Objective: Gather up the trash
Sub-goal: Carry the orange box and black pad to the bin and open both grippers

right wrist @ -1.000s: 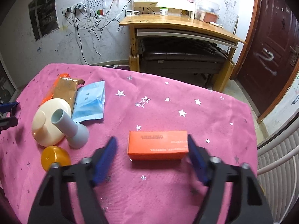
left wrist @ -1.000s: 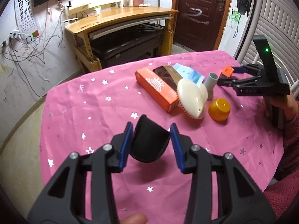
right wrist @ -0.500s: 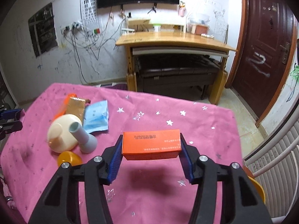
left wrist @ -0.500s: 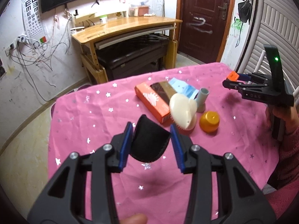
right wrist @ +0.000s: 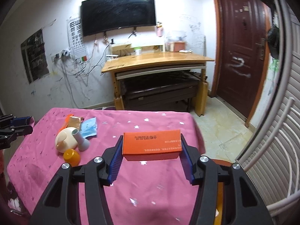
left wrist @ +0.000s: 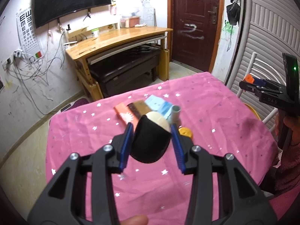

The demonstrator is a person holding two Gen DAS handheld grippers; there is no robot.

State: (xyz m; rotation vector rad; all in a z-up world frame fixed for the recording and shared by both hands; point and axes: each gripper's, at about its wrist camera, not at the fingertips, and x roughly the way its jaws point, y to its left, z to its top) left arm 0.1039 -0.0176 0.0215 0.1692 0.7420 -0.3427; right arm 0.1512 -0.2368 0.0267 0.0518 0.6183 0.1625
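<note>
Moved: both grippers are rising off the worktop compared with a second ago; the box, then lying flat between spread fingers, is now being carried clear of the cloth, and the right gripper's fingers have just been closing onto its two ends.
Right fingers: clenching the box end to end, lower centre of the right view.
Left fingers: the left gripper is gripping the pouch, centre of the left view, above the cloth.
Box handling: it is looking light, stiff and smooth-sided, probably crushable cardboard; the ends are seeming the firmest hold.
Pouch handling: it is looking soft and bowing under the squeeze; pinching across its middle is likely keeping it from slipping.
Remaining trash: a packet, wrapper, brush, tube and cap are sitting clustered at left centre of the right view.
Right view only: the box's printing and the floor beyond the worktop.
Left view only: the pouch, and the right gripper held at the right edge by a hand.
</note>
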